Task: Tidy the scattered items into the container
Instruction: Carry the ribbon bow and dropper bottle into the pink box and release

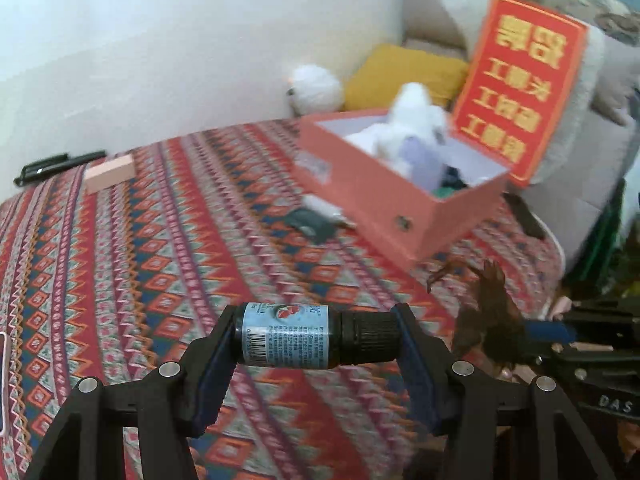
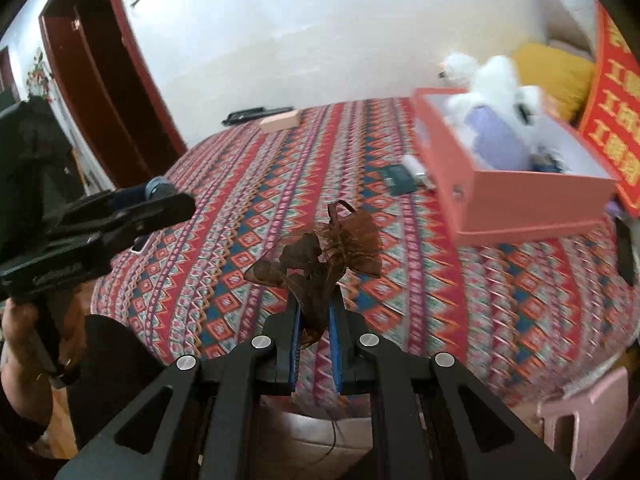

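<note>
Left gripper (image 1: 316,338) is clamping a small bottle (image 1: 296,336) crosswise; right gripper (image 2: 314,320) is pinching a brown bow (image 2: 320,256), both hanging over the patterned cloth (image 1: 160,240) with bare space lying before the far-right pink box (image 1: 400,200).

Box (image 1: 384,200) contents: a white plush (image 1: 412,120) hides the far part; the dark things (image 1: 450,182) beside it are too blurred to name.
Red sign (image 2: 616,120): cut by the right edge in the right wrist view.
Small items (image 1: 320,216) left of the box: motion-blurred, unidentifiable.
Bottle (image 1: 298,336) print: too small to read.

L gripper (image 1: 316,336) jaws wide, clamped on load; R gripper (image 2: 314,312) jaws near-closed, pinching.
</note>
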`<act>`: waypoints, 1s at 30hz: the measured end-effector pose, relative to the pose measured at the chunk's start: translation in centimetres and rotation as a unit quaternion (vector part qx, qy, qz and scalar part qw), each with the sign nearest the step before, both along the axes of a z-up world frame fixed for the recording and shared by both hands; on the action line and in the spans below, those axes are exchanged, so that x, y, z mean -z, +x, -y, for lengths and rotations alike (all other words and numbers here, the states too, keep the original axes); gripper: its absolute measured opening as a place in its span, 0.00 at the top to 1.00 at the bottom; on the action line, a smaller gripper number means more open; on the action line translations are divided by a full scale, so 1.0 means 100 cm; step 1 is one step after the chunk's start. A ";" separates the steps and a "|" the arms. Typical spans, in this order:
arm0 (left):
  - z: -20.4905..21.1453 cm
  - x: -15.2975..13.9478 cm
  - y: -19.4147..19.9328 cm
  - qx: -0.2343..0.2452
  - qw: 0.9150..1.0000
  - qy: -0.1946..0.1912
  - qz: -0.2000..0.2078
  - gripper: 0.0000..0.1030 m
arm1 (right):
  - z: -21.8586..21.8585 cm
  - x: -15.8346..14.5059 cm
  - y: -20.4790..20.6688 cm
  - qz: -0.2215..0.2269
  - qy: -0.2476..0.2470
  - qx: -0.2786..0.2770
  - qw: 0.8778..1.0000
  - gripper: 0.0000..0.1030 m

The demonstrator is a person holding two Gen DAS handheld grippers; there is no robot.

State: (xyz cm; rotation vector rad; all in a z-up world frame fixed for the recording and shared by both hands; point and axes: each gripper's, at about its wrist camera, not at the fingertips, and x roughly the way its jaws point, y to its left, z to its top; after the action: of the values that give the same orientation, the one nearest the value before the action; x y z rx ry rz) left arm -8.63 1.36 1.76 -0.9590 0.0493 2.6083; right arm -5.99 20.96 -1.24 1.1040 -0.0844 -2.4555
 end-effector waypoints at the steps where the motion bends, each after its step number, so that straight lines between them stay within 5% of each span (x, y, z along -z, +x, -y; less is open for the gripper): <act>1: -0.009 -0.003 0.007 0.005 1.000 -0.005 -0.004 0.39 | -0.007 -0.003 0.007 -0.002 -0.002 0.006 1.000 0.88; 16: -0.113 -0.045 0.031 0.068 0.996 -0.030 -0.053 0.39 | -0.114 -0.052 0.049 -0.064 -0.020 0.124 0.990 0.88; 30: -0.222 -0.097 -0.082 0.128 0.988 -0.017 -0.086 0.39 | -0.203 -0.106 -0.021 -0.134 -0.008 0.208 0.969 0.88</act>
State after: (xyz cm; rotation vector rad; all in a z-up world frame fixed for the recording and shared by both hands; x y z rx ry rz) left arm -16.85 23.60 11.45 -0.6858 0.2436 2.4503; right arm -8.13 41.28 9.41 0.7970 -0.2763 -2.9485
